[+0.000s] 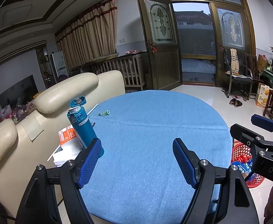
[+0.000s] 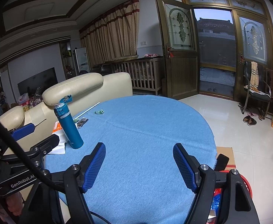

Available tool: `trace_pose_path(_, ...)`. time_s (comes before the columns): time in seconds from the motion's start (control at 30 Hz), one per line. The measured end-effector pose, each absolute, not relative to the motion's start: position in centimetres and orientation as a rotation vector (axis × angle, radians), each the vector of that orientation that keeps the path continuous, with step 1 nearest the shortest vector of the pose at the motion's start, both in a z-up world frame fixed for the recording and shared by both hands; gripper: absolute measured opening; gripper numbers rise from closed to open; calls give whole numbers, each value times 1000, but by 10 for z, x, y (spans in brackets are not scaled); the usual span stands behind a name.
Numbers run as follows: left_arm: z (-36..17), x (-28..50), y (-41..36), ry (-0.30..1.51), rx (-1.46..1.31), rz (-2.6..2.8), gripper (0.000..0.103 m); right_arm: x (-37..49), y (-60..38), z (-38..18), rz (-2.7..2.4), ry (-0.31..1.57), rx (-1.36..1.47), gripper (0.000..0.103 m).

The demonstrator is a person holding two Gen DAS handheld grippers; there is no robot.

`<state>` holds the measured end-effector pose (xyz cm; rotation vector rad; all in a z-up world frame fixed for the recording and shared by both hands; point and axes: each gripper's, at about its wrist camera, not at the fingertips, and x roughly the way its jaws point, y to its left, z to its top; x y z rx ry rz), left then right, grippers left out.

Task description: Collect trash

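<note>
Round counter point(image 1: 155, 130) under woven blue cloth, crumpled green wrapper point(image 1: 103, 113) near far-left edge; left hand-held gripper point(image 1: 136, 160) and right hand-held gripper point(image 2: 139, 164) both wide open, empty.

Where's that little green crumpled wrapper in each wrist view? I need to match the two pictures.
Left wrist: green wrapper lies on the blue tablecloth, upper left, right of the teal bottle's open cap.
Right wrist: green wrapper sits upper left on the cloth, right of and beyond the bottle.
Shared landmark: the white straw just left of the wrapper in both.
</note>
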<state>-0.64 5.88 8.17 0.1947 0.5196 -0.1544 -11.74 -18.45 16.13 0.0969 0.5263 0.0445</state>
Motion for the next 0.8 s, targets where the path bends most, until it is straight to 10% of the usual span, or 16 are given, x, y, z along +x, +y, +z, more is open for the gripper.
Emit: trace_pose_path(0.8, 80, -6, 58, 542, 188, -152, 79, -111, -188, 156, 22, 551, 114, 78)
